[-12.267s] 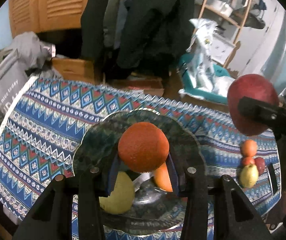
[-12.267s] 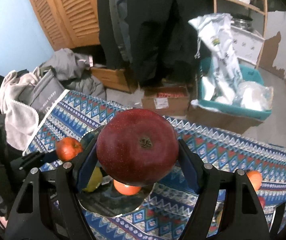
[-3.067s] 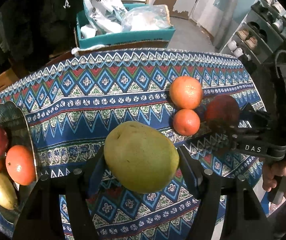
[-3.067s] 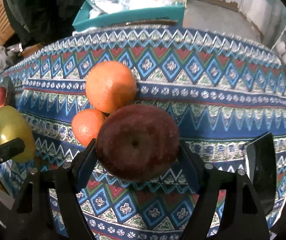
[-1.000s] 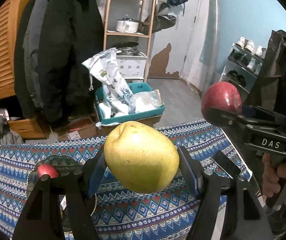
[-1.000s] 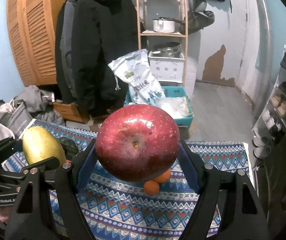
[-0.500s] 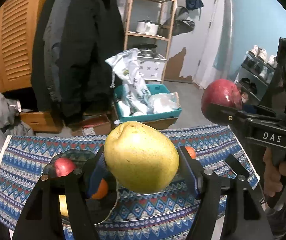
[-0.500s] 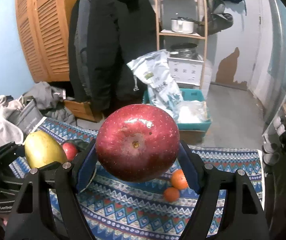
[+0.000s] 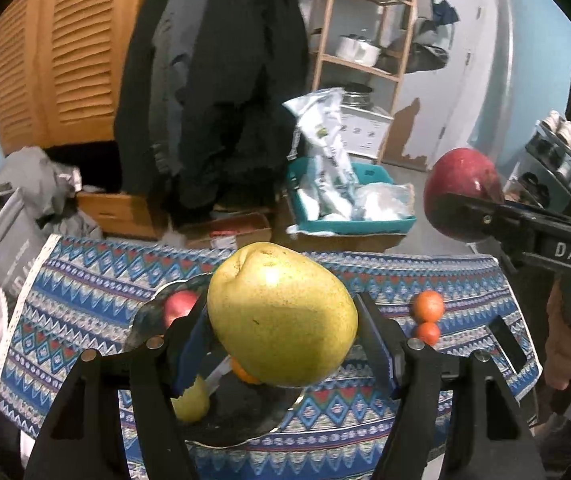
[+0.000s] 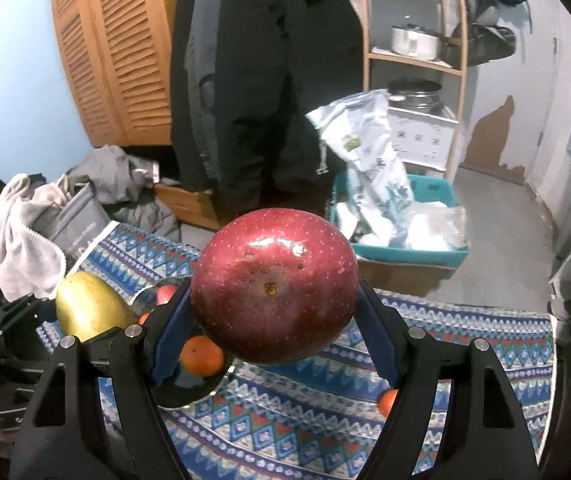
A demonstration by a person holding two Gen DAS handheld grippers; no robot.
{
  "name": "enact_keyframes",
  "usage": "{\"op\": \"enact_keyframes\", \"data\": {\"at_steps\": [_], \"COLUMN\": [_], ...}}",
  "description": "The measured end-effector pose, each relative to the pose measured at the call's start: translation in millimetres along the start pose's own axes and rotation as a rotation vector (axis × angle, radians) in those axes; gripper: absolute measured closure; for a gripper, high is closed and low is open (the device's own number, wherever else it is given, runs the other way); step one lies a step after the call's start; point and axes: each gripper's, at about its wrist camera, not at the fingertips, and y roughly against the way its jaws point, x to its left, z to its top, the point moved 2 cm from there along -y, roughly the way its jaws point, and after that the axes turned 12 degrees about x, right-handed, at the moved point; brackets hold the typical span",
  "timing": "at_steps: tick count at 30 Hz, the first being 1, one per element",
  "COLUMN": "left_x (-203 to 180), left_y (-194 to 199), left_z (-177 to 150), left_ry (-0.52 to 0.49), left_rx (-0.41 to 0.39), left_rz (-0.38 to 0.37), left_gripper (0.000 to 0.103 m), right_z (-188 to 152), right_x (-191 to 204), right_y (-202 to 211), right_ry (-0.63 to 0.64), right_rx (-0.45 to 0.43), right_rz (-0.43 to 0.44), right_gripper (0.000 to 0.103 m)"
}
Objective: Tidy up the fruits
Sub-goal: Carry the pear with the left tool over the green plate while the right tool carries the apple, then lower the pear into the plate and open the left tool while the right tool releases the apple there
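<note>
You are carrying fruit toward the dark plate [image 9: 153, 316] near the table's left edge. Your left gripper [image 9: 281, 344] clasps a yellow pear [image 9: 281, 316]; your right gripper [image 10: 273, 320] clasps a red apple [image 10: 273, 284]. Next, lower each onto bare plate beside fruit already there.

My held pear [image 9: 281, 316] hides most of the plate [image 9: 145, 320]; an orange [image 9: 241, 374] there peeks out, another [image 10: 386, 402] sits half behind my right tongs [image 10: 275, 320].
</note>
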Motion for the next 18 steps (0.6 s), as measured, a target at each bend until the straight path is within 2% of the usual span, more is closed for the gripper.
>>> {"op": "enact_keyframes", "data": {"at_steps": [5, 18], "left_x": [27, 73], "left_y": [-12, -80], "left_z": [-4, -22], "left_ry": [0.048, 0.168], "left_rx": [0.027, 0.196], "left_rz": [0.025, 0.024], "left_gripper": [0.032, 0.033], "right_z": [8, 11], "right_x": [16, 47], "right_y": [-19, -90], "right_ry": [0.012, 0.039], "right_rx": [0.03, 0.142], "right_rz": [0.026, 0.1], "right_gripper": [0.026, 0.026]}}
